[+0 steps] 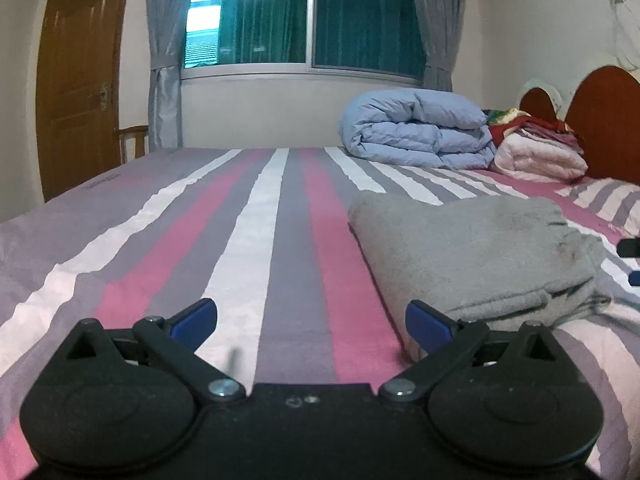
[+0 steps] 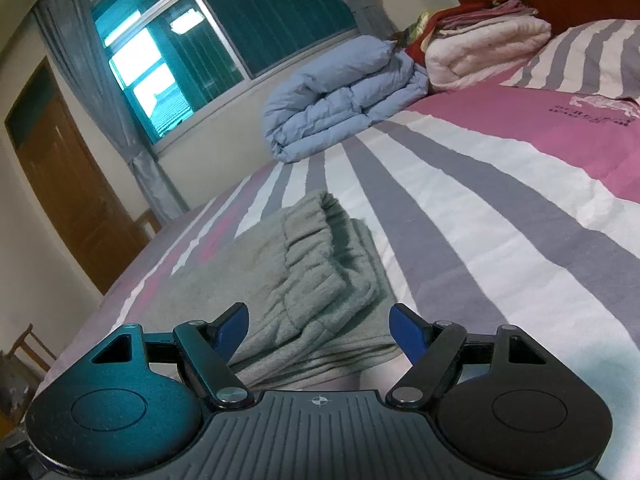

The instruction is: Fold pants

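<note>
The grey pants [image 1: 476,252] lie folded in a thick stack on the striped bedsheet [image 1: 280,240]. In the right wrist view the pants [image 2: 288,280] show their elastic waistband on top. My left gripper [image 1: 311,326] is open and empty, low over the sheet just left of the stack. My right gripper [image 2: 320,334] is open and empty, with the near edge of the stack between its blue fingertips [image 2: 408,332], not touching. The right gripper's tips also show at the left wrist view's right edge [image 1: 632,248].
A folded blue duvet [image 1: 416,132] and a pile of pink and red bedding [image 1: 536,148] sit at the far side by the wooden headboard [image 1: 608,120]. A striped pillow [image 2: 592,52] lies to the right. A window, curtains and a wooden door [image 1: 76,80] stand behind.
</note>
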`<state>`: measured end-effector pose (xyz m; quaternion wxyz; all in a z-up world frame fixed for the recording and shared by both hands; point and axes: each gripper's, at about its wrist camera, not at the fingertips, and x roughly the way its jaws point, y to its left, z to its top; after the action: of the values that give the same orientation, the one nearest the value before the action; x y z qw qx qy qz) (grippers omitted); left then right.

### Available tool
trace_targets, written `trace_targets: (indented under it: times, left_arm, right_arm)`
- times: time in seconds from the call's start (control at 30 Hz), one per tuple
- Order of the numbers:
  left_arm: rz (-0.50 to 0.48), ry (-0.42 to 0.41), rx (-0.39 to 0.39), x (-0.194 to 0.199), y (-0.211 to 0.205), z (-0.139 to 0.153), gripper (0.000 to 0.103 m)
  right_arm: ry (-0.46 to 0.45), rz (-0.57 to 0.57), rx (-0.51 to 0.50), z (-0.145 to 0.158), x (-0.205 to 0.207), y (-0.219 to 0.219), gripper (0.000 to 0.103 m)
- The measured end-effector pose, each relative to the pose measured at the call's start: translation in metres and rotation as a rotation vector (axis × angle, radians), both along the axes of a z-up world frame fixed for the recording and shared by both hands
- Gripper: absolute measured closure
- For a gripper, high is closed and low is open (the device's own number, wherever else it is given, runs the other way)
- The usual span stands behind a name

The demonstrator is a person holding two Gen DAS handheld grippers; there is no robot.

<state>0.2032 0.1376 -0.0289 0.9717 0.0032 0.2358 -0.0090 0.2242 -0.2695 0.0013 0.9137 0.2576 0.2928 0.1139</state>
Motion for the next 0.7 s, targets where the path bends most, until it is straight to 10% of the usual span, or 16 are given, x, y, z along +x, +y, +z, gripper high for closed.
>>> trace_targets:
  times: [0.7]
  left_arm:
    - [-0.089, 0.066, 0.063, 0.009, -0.021, -0.017, 0.008]
  right_arm:
    - [-0.011, -0.023, 0.048, 0.002, -0.014, -0.007, 0.026]
